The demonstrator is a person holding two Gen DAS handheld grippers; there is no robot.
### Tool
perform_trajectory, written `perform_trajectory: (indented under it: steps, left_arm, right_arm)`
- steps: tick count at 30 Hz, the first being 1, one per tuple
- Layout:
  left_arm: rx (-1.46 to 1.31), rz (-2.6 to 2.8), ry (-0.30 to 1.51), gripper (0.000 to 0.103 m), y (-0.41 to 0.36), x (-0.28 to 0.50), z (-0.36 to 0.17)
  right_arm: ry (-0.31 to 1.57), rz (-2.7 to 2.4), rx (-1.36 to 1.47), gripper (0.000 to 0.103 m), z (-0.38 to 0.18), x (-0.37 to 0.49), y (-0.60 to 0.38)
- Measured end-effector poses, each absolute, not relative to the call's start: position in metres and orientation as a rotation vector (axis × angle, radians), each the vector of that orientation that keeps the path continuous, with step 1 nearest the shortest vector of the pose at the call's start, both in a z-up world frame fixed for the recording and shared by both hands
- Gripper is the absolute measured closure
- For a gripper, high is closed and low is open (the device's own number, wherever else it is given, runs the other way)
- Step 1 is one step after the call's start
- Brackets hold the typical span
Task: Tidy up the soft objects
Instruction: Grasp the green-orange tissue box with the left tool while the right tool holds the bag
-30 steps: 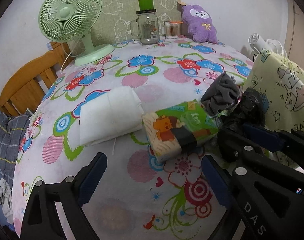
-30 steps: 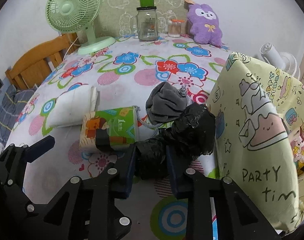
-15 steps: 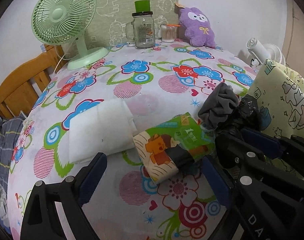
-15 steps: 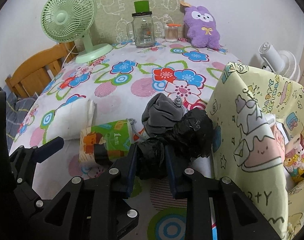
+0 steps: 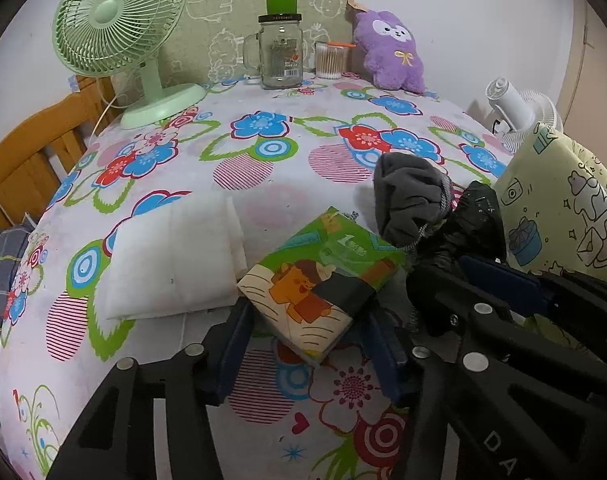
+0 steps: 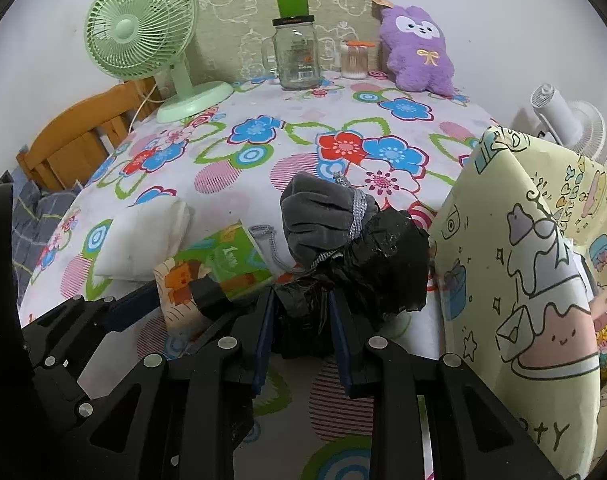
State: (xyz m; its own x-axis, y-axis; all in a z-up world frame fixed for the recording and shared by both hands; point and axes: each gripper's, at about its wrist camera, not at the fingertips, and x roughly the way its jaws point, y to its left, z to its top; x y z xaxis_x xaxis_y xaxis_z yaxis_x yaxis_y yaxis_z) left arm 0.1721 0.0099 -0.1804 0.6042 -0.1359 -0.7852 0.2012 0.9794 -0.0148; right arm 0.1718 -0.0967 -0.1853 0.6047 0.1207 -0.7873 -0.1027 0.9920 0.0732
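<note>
A green tissue pack point(image 5: 323, 276) with an orange cartoon lies on the flowered tablecloth point(image 5: 263, 160). My left gripper point(image 5: 303, 344) has its fingers closed against both sides of the pack's near end; it also shows in the right wrist view point(image 6: 211, 276). My right gripper point(image 6: 301, 332) is shut on a crumpled black plastic bag point(image 6: 379, 268) with a grey drawstring pouch point(image 6: 323, 216) resting against it. A folded white cloth point(image 5: 175, 256) lies left of the pack. A purple plush toy point(image 5: 391, 56) sits at the table's far edge.
A yellow cartoon-print gift bag point(image 6: 535, 280) stands at the right. A green desk fan point(image 5: 119, 32), a glass jar mug point(image 5: 281, 56) and a cotton-swab cup point(image 5: 330, 60) stand at the back. A wooden chair point(image 5: 27, 160) is at left, a white fan point(image 5: 515, 112) at right.
My left gripper moved forward and closed from wide open onto the tissue pack. My right gripper kept its hold on the black bag and shifted slightly.
</note>
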Motion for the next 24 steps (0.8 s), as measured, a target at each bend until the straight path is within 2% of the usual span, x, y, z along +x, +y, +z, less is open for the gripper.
perform_trajectory:
  steps: [13,24]
  left_arm:
    - [0.075,-0.183,0.880,0.069,0.012,0.162,-0.173]
    - [0.047,-0.165,0.867,0.075,0.019,0.145,-0.166]
  right_arm:
    - [0.904,0.158,0.030,0.073,-0.180,0.165,-0.094]
    - [0.890,0.185,0.031,0.073,-0.172,0.151,-0.089]
